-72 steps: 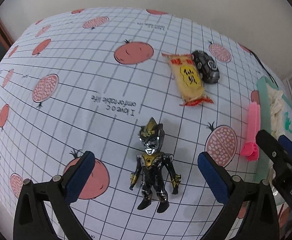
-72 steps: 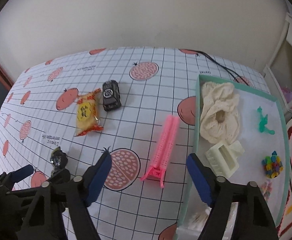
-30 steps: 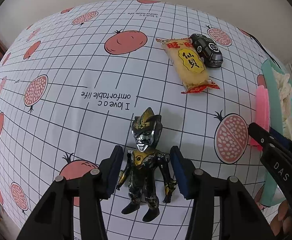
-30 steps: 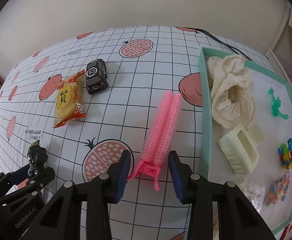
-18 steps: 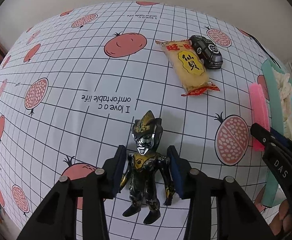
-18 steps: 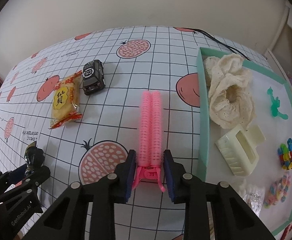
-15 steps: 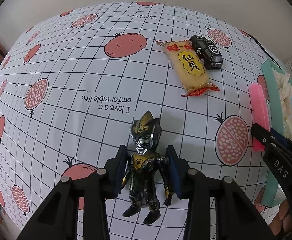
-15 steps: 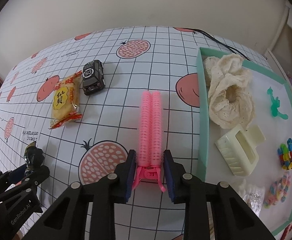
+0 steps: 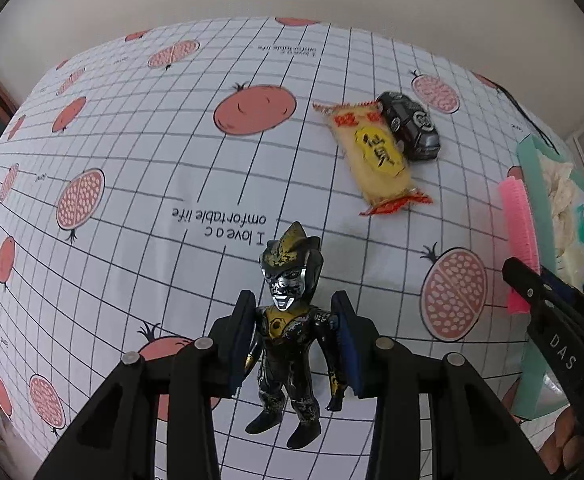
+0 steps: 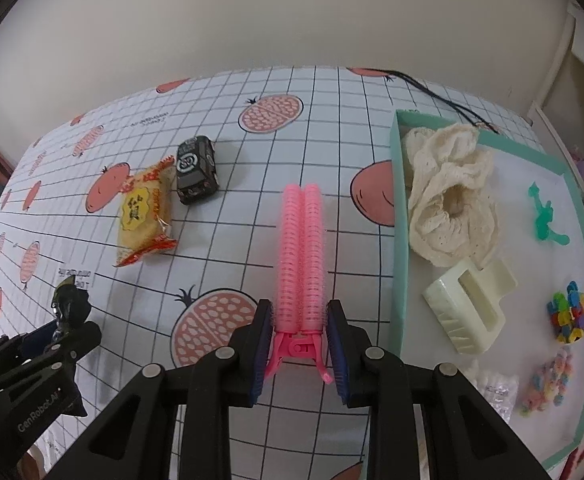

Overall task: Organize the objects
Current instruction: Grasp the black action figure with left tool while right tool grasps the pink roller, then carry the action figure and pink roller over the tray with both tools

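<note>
A: What do the left tongs have?
B: They are clamped on the toy figure, blue pads pressing its shoulders, head toward 12 o'clock, feet toward 6. It looks raised off the bench, though I cannot tell for sure.

A: And the right tongs?
B: Closed on the pink hair clip at its hinge end; the long rollers point to 12 o'clock over the checked cloth.

A: What else lies there?
B: At 10 o'clock from the clip, a snack packet with a black toy car just beside it. At 3 o'clock sits the green tray, holding a cream scrunchie, a pale claw clip, a green clip and coloured beads.
</note>
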